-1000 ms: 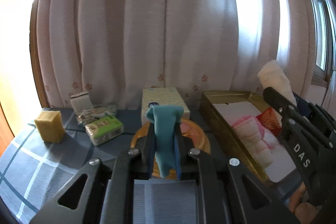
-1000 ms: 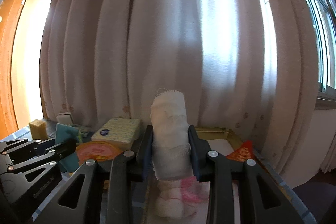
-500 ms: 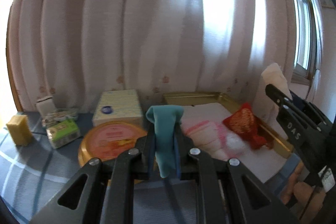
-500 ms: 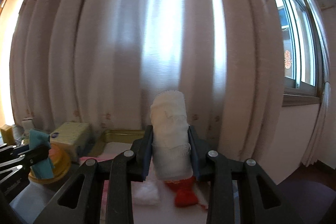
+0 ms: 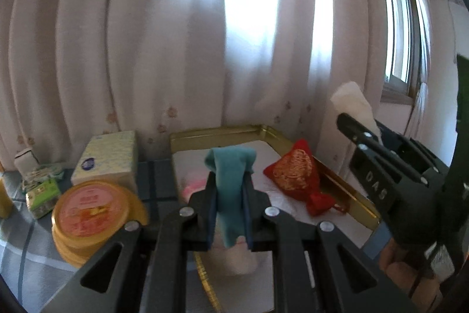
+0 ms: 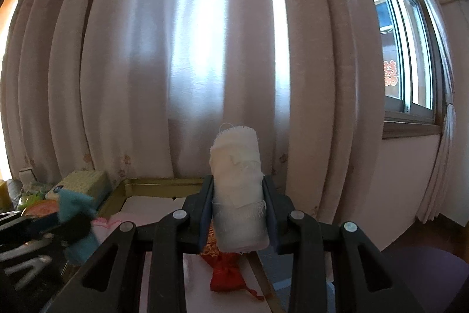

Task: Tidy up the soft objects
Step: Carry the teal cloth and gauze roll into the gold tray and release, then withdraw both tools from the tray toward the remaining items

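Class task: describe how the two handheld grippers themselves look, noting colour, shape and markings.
Both the left gripper and right gripper are matte black plastic, with triangular cut-outs, silver round screws and blue pads on the fingers. White "DAS" lettering marks the right one's side.

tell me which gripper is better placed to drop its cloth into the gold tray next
Left, probably. The left gripper holds the teal cloth over the gold tray. The right gripper, holding the white roll, sits near its right edge.

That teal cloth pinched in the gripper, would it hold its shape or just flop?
Probably flop: the teal cloth folds over above the left gripper and its tail hangs limp below. It looks light, since a narrow pinch carries it. Set in the gold tray, it would likely slump flat rather than roll.
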A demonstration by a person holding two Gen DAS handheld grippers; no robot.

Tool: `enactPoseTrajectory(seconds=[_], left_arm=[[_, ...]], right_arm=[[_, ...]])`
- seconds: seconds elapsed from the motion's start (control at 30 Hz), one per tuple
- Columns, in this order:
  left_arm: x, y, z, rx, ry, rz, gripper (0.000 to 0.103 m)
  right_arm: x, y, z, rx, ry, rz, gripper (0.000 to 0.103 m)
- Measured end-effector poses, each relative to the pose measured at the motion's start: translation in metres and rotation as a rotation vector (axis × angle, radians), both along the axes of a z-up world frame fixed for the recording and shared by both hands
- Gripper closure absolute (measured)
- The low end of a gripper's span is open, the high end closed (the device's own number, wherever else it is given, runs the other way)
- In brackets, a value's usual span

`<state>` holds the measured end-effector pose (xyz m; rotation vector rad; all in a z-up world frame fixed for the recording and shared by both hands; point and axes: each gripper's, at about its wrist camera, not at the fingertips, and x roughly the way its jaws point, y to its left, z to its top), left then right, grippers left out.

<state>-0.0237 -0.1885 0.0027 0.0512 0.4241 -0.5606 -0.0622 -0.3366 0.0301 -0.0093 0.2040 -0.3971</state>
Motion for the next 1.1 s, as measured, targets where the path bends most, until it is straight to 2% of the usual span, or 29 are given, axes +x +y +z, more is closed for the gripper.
enactPoseTrajectory(seconds=[0.3, 0.73, 0.77, 0.83, 0.87, 0.9, 0.93, 0.97, 1.0, 1.1], left_arm=[[-0.001, -0.038, -0.007, 0.024, 0.054, -0.077, 0.090], [0.013, -0.037, -0.009, 0.000, 0.136, -0.092, 0.091], [0.013, -0.036, -0.009, 0.000, 0.140, -0.092, 0.091], [0.015, -0.035, -0.009, -0.004, 0.146, -0.083, 0.088], [0.016, -0.034, -0.009, -0.007, 0.151, -0.080, 0.086], [0.017, -0.034, -0.010, -0.010, 0.159, -0.081, 0.075], [0.017, -0.034, -0.010, -0.010, 0.162, -0.080, 0.054], [0.016, -0.033, -0.010, -0.005, 0.159, -0.072, 0.044], [0.014, -0.033, -0.009, 0.001, 0.147, -0.062, 0.028], [0.003, -0.029, -0.004, 0.006, 0.075, -0.009, 0.008]], right_arm=[[0.012, -0.012, -0.003, 0.074, 0.058, 0.018, 0.069], [0.019, -0.009, -0.007, 0.101, 0.094, 0.151, 0.068], [0.020, -0.009, -0.007, 0.109, 0.099, 0.171, 0.067], [0.020, -0.008, -0.007, 0.113, 0.103, 0.185, 0.056], [0.019, -0.010, -0.007, 0.125, 0.094, 0.191, 0.041], [0.017, -0.012, -0.007, 0.143, 0.085, 0.208, 0.022], [0.015, -0.013, -0.007, 0.162, 0.073, 0.230, 0.017], [0.012, -0.013, -0.006, 0.173, 0.052, 0.246, 0.016], [0.008, -0.012, -0.005, 0.167, 0.034, 0.243, 0.016], [-0.009, -0.007, 0.001, 0.084, -0.057, 0.134, 0.016]])
